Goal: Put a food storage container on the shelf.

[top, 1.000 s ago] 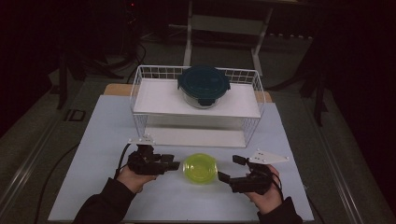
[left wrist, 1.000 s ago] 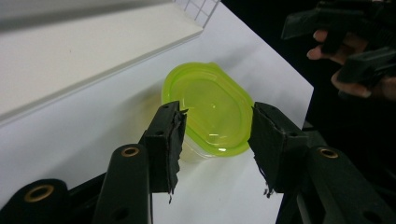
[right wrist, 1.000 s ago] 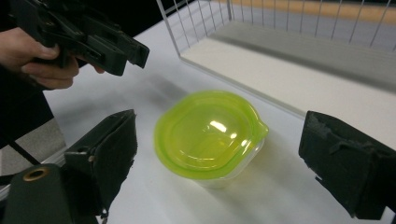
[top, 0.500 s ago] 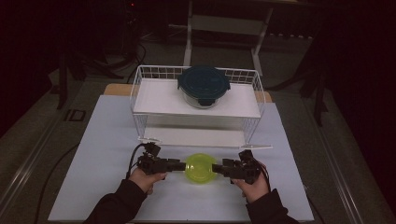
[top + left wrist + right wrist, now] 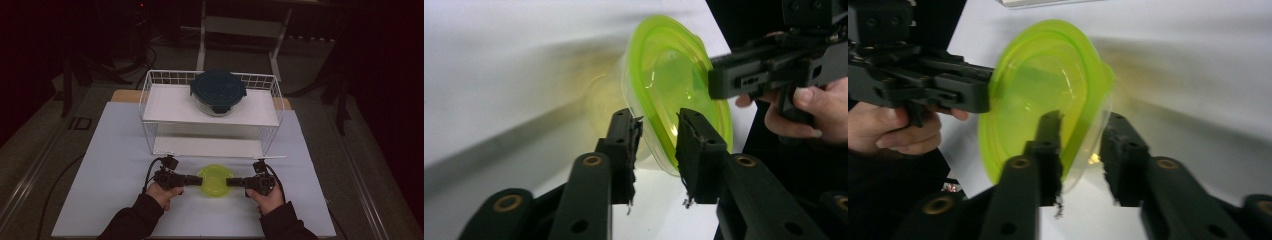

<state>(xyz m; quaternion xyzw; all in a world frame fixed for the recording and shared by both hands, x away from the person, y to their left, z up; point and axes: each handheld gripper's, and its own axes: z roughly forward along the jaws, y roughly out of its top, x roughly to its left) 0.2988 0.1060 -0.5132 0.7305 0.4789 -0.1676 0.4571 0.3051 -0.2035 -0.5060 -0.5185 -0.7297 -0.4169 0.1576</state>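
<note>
Fingers (image 5: 696, 145) astride green container's (image 5: 215, 180) rim

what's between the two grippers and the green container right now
Nothing visible. The left gripper and right gripper have just been closing, one on each side of the green container, and each has its rim between its jaws. The table around it is bare.

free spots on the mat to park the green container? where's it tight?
Bare: mat left of the wire rack, and the strip right of the right gripper. Upper shelf left of the dark-lidded bowl is free. Tight: between rack front and the green container, flanked by left gripper.
</note>
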